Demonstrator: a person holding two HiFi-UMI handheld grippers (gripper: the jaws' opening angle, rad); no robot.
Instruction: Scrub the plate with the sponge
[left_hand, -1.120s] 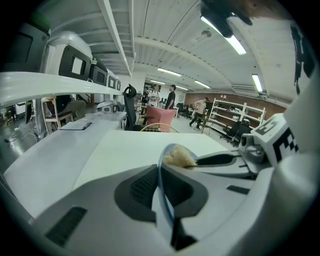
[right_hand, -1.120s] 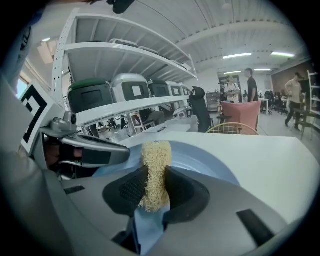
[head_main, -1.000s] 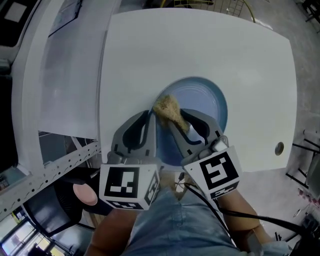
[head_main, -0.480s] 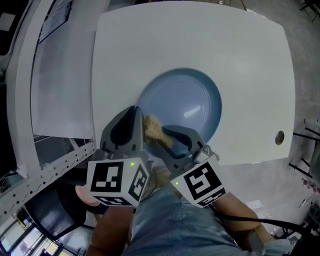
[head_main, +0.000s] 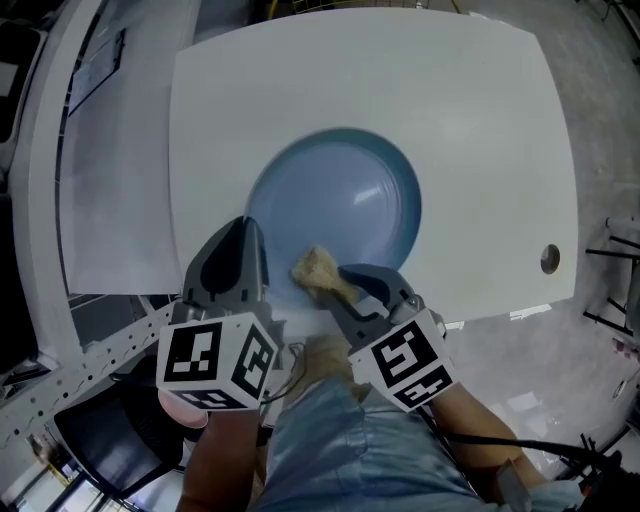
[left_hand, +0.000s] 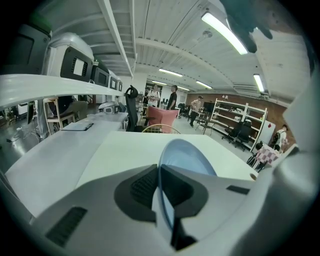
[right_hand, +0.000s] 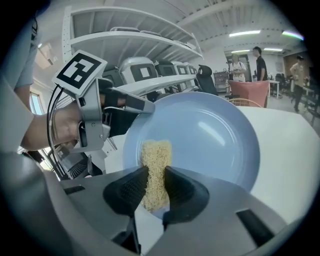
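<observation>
The blue plate (head_main: 340, 205) lies at the near side of the white table (head_main: 480, 140). My left gripper (head_main: 240, 262) is shut on the plate's near-left rim; in the left gripper view that rim (left_hand: 182, 152) runs edge-on between the jaws of the left gripper (left_hand: 159, 187). My right gripper (head_main: 340, 285) is shut on a tan sponge (head_main: 318, 270), which presses on the plate's near part. In the right gripper view the sponge (right_hand: 156, 167) stands between the dark pads (right_hand: 182, 190), against the plate (right_hand: 210, 132), with the left gripper (right_hand: 127, 102) at the plate's left rim.
A round grommet (head_main: 549, 260) sits in the table's right near corner. A lower white surface (head_main: 110, 180) runs along the table's left side. The person's jeans (head_main: 340, 440) are just below the grippers. Chairs, shelving and people stand far off.
The sponge has slid from the plate's left rim to its near part. Both grippers and the plate have shifted left and nearer in the view. Both grips are unchanged.
</observation>
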